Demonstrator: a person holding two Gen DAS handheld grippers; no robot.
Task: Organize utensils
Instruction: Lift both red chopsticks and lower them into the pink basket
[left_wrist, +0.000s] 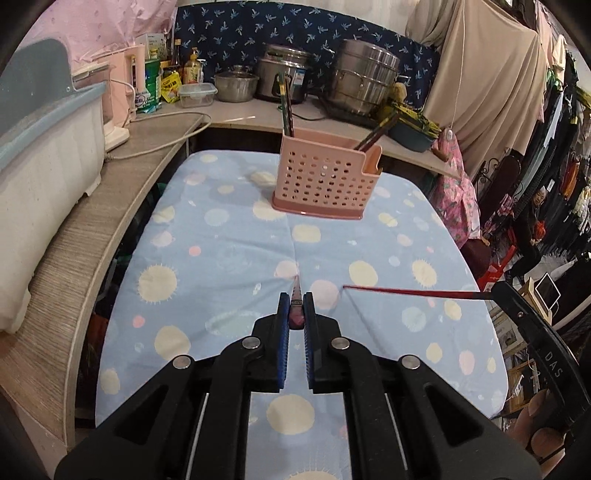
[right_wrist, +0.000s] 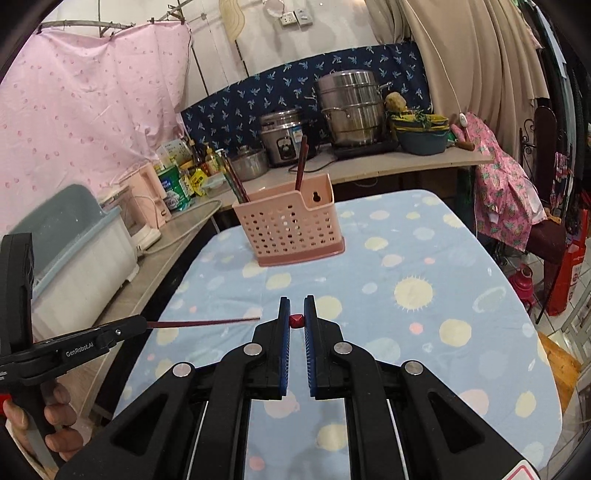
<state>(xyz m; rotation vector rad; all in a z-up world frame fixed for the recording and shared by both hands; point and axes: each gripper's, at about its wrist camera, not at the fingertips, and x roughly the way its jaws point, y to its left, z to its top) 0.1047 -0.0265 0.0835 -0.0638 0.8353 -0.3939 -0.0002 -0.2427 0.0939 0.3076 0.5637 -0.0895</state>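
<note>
Left hand-held gripper (left_wrist: 295, 314) and right hand-held gripper (right_wrist: 296, 320): each clamped on one chopstick (red); pink utensil holder (left_wrist: 325, 181) at 12 o'clock.

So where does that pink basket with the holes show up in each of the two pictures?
Left wrist view: the pink basket stands upper centre, at the far end of the spotted blue cloth, chopsticks sticking out of it.
Right wrist view: the basket sits centre, slightly left, on the same cloth.
Shared landmark: the tall steel steamer pot on the counter behind it.
</note>
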